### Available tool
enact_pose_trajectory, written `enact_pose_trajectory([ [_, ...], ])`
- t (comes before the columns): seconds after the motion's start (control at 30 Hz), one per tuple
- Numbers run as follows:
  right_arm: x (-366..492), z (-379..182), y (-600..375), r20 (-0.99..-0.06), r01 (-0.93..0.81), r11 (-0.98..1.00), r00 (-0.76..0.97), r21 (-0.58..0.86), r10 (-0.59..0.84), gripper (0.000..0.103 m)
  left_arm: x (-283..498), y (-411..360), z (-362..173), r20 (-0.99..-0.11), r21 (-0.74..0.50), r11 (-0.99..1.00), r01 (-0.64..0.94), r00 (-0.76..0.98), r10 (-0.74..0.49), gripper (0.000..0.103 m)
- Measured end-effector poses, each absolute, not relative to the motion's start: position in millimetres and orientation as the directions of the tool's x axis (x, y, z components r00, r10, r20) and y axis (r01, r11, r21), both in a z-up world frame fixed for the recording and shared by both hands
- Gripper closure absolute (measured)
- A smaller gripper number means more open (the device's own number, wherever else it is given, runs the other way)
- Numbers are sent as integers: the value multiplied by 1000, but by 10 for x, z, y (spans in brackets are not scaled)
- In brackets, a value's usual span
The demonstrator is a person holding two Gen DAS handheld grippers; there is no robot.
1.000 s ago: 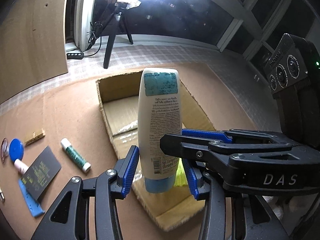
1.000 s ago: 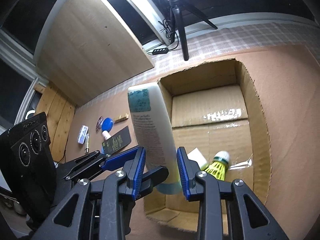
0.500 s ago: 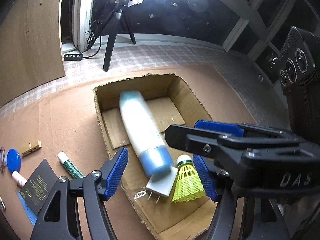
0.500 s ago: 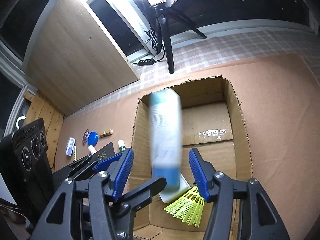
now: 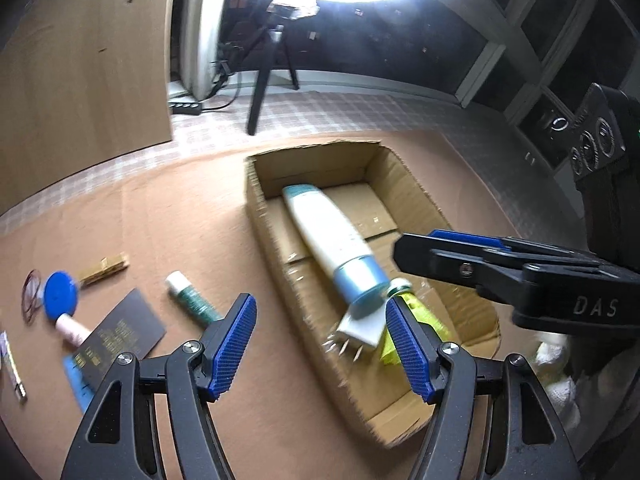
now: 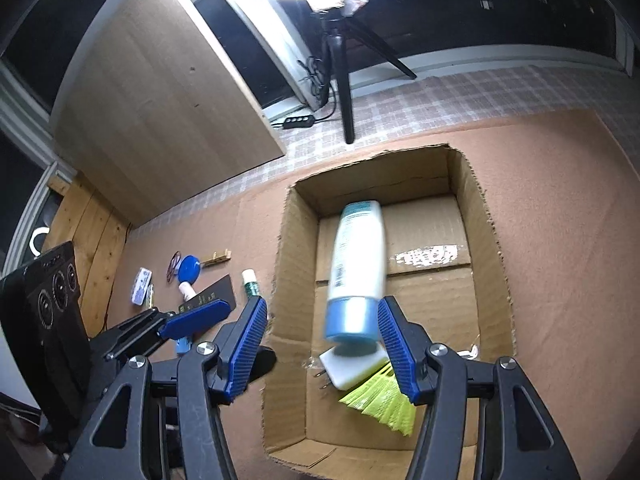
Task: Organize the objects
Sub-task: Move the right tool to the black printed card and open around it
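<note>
A white lotion bottle (image 5: 332, 236) with a light-blue cap lies inside the open cardboard box (image 5: 264, 240), cap end resting on a white plug adapter (image 5: 362, 326) beside a yellow shuttlecock (image 5: 420, 320). The same bottle (image 6: 358, 256), adapter (image 6: 354, 368), shuttlecock (image 6: 380, 398) and box (image 6: 490, 272) show in the right wrist view. My left gripper (image 5: 320, 352) is open and empty above the box's near left wall. My right gripper (image 6: 324, 354) is open and empty just above the bottle's cap; it also shows in the left wrist view (image 5: 492, 264).
Left of the box on the brown mat lie a green glue stick (image 5: 192, 300), a black card (image 5: 120, 332), a blue disc (image 5: 60, 294), a wooden clothespin (image 5: 104, 264) and other small items. A tripod (image 5: 264, 80) and wooden board (image 5: 80, 60) stand behind.
Both grippers opened and let go of the bottle. It dropped from upright and now lies in the box on the adapter. Both grippers pulled back and up.
</note>
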State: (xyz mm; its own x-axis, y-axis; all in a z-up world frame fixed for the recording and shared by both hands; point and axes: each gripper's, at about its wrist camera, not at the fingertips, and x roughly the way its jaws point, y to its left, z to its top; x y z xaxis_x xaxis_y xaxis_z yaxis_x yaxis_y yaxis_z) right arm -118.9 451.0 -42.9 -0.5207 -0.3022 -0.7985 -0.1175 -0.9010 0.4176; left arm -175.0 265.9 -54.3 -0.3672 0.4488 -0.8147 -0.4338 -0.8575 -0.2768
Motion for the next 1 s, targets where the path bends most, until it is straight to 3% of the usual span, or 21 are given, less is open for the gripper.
enact_pose_trajectory([
  [0.47, -1156, -347, 3815, -794, -7, -919, -506, 394, -336, 49, -1527, 1511, -625, -837, -262, -917, -299, -403, 371, 33],
  [0.9, -1721, -626, 2943, -806, 104, -887, -381, 451, -454, 49, -1003, 375, -807, -856, -264, -953, -148, -420, 302, 33],
  [1.0, -1894, -726, 2751, -819, 121, -893, -359, 434, -447, 55, -888, 191, -792, -852, -273, -954, -123, -430, 299, 33],
])
